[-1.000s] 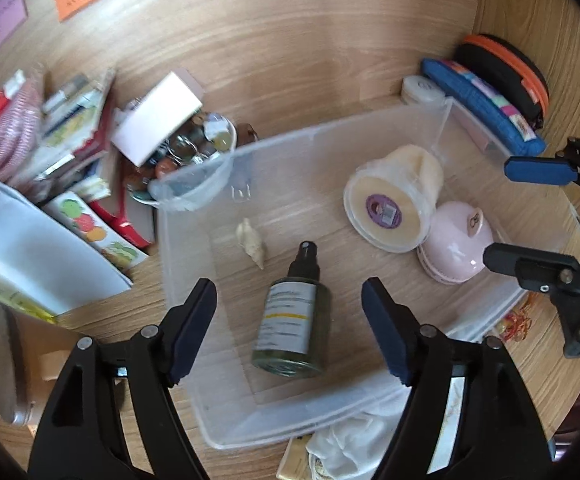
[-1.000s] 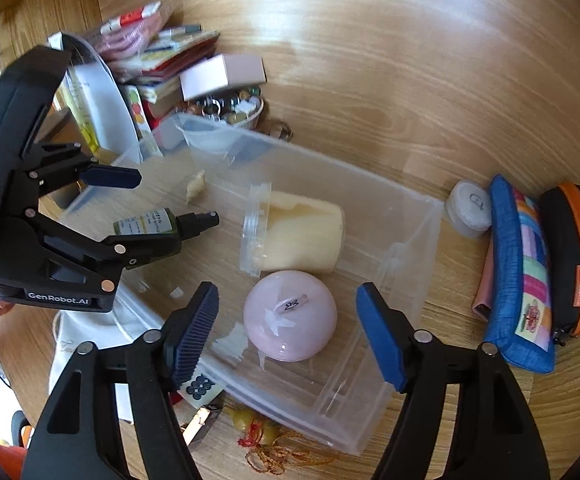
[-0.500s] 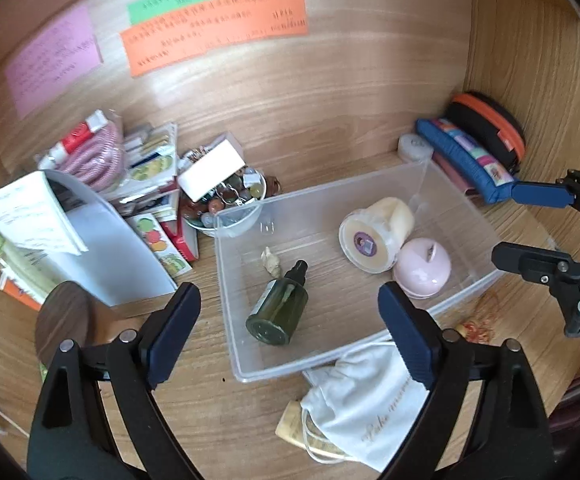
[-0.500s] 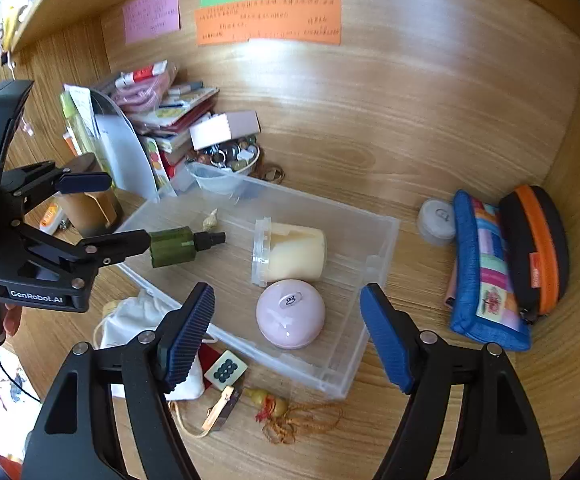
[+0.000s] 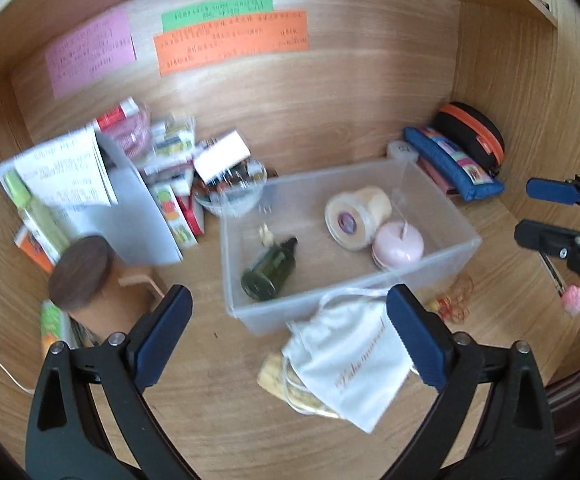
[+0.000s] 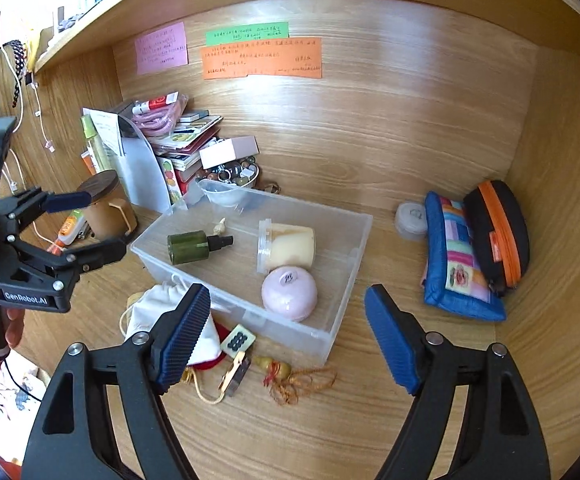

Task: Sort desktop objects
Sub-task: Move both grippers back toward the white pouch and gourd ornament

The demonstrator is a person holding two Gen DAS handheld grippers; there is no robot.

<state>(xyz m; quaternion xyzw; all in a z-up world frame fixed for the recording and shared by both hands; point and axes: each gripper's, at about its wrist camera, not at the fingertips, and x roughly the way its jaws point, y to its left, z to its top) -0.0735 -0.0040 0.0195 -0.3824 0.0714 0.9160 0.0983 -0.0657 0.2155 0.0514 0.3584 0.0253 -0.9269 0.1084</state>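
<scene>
1. Left claw: wide open, holds nothing; sits low centre of the left wrist view, over the white drawstring pouch on the tabletop.
2. Right claw: wide open too, nothing held; low centre of the right wrist view, above the near edge of the clear plastic bin.
3. Bin contents, mid-frame: dark green spray bottle lying on its side at left, small shell just beside its nozzle, cream jar on its side, pink round case touching the jar, nearer the camera.
4. Outside the bin, lower frame: pouch at its left front corner, mahjong tile and gourd charm w/ tassel along the front wall.
5. Right of frame: blue patchwork pouch w/ black-orange case leaning behind it.
</scene>
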